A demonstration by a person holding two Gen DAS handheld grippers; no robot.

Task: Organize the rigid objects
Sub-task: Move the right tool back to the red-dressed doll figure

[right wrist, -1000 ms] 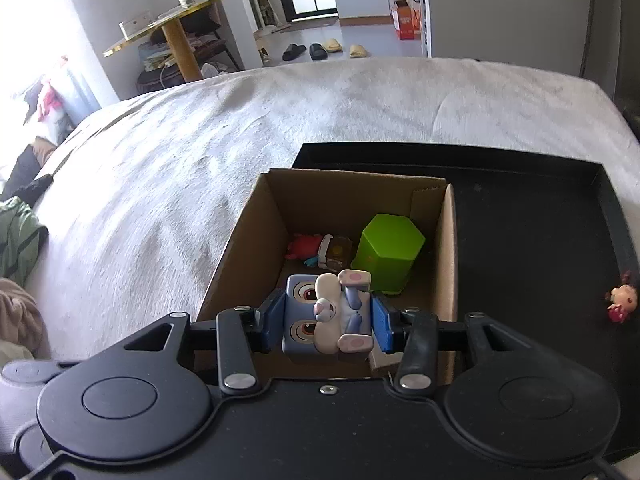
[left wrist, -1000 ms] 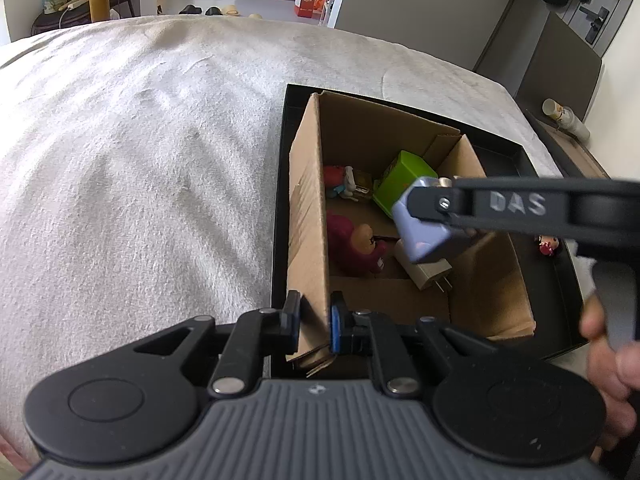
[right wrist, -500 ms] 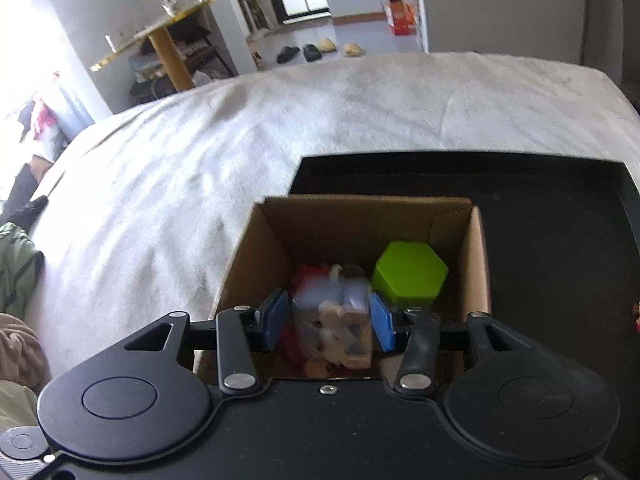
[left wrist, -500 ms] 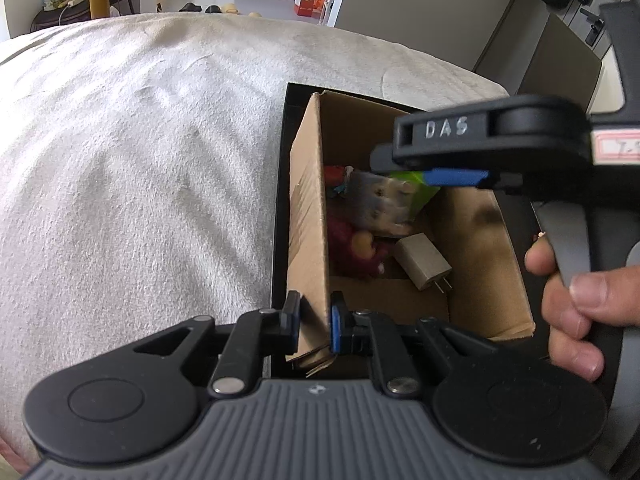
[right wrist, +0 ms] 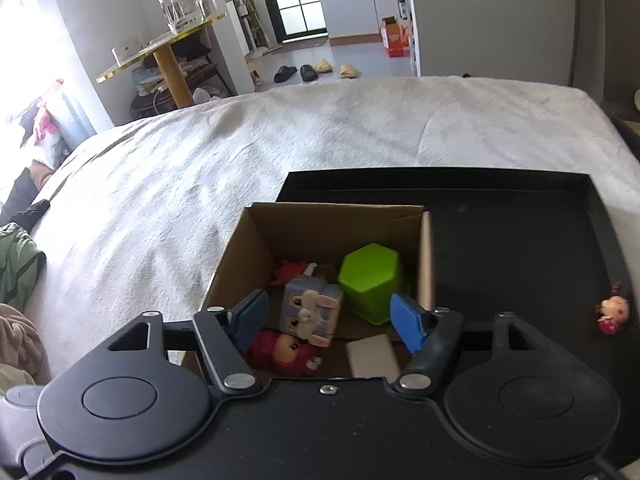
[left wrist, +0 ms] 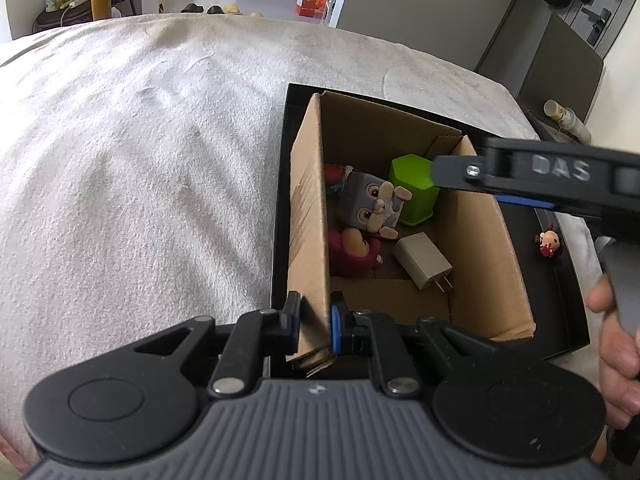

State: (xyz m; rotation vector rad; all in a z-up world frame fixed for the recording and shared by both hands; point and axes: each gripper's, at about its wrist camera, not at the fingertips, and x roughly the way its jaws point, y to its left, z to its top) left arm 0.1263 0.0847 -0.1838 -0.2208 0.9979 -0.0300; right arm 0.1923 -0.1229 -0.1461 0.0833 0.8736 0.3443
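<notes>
Cardboard box (right wrist: 426, 258) open at top; access from above unobstructed in right wrist view. Floor crowded: blue cube toy (right wrist: 310, 310) centre, green hexagonal block (right wrist: 370, 280) right of it, pink plush (right wrist: 282, 354) and white charger (right wrist: 373, 356) at lower edge. Left gripper (left wrist: 314, 326) clamps the near-left wall corner, blocking that corner. Right gripper (right wrist: 326, 320), spread wide, hangs over the box. Black tray (right wrist: 520, 248) floor right of box bare except small doll (right wrist: 612, 308) at far right.
</notes>
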